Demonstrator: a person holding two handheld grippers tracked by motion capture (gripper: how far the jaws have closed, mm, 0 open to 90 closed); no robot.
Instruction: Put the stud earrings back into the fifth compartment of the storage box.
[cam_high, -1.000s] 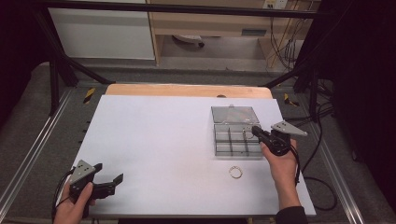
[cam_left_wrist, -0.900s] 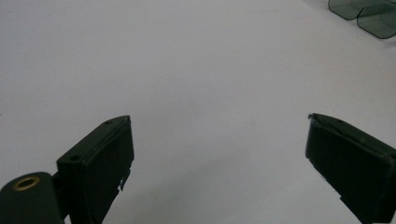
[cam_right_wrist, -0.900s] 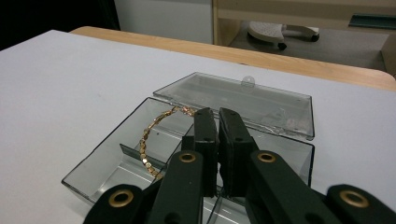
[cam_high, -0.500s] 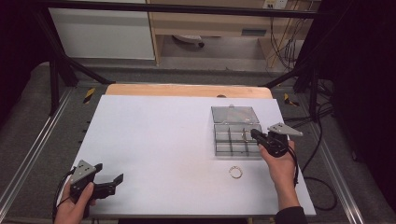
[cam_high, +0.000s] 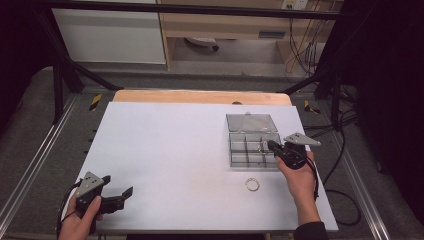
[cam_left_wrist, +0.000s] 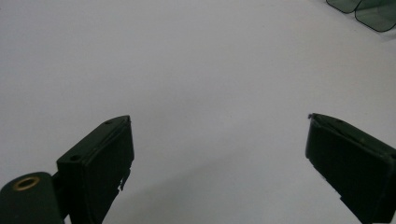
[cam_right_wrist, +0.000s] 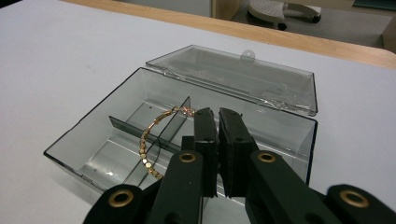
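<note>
At the surface's (cam_high: 175, 145) near left corner, a hand holds the left claw (cam_high: 126, 193) low over the white top, its jaws spread wide with nothing between them; in the left gripper view the left claw (cam_left_wrist: 219, 158) frames bare surface. Toward the right edge sits a clear divided box (cam_high: 252, 150), its lid (cam_high: 251, 122) folded back flat toward the far edge. The right claw (cam_high: 266, 145) hangs over the box's right-hand compartments, jaws pinched narrow on a gold beaded bracelet (cam_right_wrist: 154, 140). In the right gripper view the right claw (cam_right_wrist: 218, 114) grips one end of the bracelet, whose loop hangs down across the dividers inside the box (cam_right_wrist: 112, 140). A second ring-shaped piece (cam_high: 252, 184) lies on the surface just nearer than the box, near the right wrist.
</note>
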